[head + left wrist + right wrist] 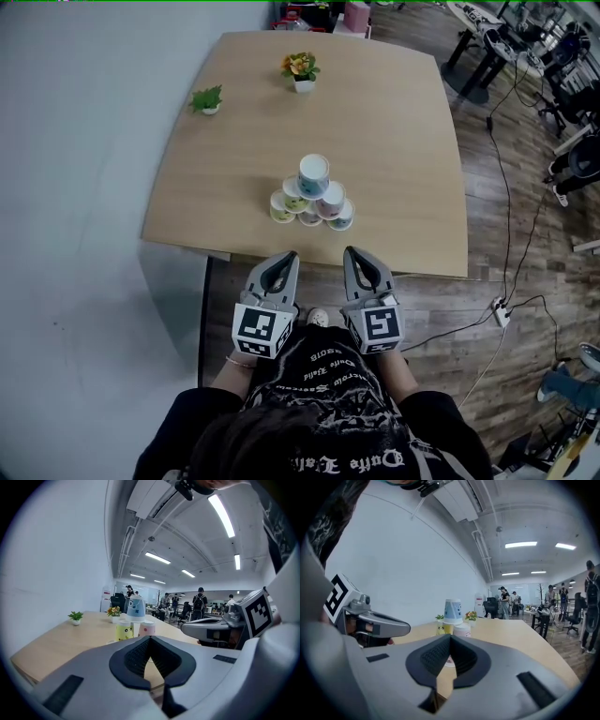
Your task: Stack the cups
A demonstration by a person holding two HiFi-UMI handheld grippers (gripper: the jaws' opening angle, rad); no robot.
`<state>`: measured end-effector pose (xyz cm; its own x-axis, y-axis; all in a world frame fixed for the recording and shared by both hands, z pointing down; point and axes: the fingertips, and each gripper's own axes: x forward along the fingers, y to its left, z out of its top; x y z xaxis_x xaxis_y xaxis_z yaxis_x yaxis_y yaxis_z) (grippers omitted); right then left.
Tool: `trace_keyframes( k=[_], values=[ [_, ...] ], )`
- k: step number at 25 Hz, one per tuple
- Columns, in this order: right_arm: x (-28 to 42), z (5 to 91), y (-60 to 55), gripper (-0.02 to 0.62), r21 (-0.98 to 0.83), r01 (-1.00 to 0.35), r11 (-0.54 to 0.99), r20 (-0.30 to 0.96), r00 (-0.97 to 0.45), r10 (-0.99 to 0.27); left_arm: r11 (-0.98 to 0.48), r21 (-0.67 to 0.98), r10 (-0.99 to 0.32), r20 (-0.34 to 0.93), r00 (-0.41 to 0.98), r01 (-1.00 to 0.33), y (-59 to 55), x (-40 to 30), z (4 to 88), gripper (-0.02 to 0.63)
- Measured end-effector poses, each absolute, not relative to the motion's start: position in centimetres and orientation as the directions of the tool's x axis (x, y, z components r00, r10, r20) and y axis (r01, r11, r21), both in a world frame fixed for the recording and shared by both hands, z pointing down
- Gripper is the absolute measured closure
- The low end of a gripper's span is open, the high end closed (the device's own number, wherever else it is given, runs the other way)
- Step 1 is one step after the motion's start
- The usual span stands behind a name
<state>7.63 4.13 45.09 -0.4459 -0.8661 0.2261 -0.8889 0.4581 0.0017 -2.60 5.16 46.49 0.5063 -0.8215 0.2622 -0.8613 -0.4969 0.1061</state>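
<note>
Your cup pyramid (312, 197) stands on the wooden table (394, 112), close to its near edge. It has what looks like three cups at the bottom, two above them, and the blue-printed top cup (313, 174) upside down on those. Your left gripper (287, 258) and right gripper (353, 253) hang side by side just short of that edge, each with its jaws pressed together and nothing between them, as both gripper views show. The stack looks finished, so the job now is probably to leave it alone. If you pull away, draw both grippers straight toward yourself and avoid knocking the table edge, since a jolt could topple so light a tower. There is little room between the pyramid and the near edge, so don't reach in there. Open tabletop lies to both sides and behind, up to the flower pot (300, 70) and the small green plant (207, 99) at the far end.
</note>
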Motion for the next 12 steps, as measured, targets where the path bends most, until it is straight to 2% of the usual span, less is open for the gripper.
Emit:
trace_keyframes(
  k=[12],
  values=[
    [7.96,45.55,4.58,0.592,-0.022,-0.886,0.464,0.226,-0.457,-0.861,-0.467,0.132,-0.835,0.258,0.485,-0.874,5.03,-3.18,46.38,0.603]
  ],
)
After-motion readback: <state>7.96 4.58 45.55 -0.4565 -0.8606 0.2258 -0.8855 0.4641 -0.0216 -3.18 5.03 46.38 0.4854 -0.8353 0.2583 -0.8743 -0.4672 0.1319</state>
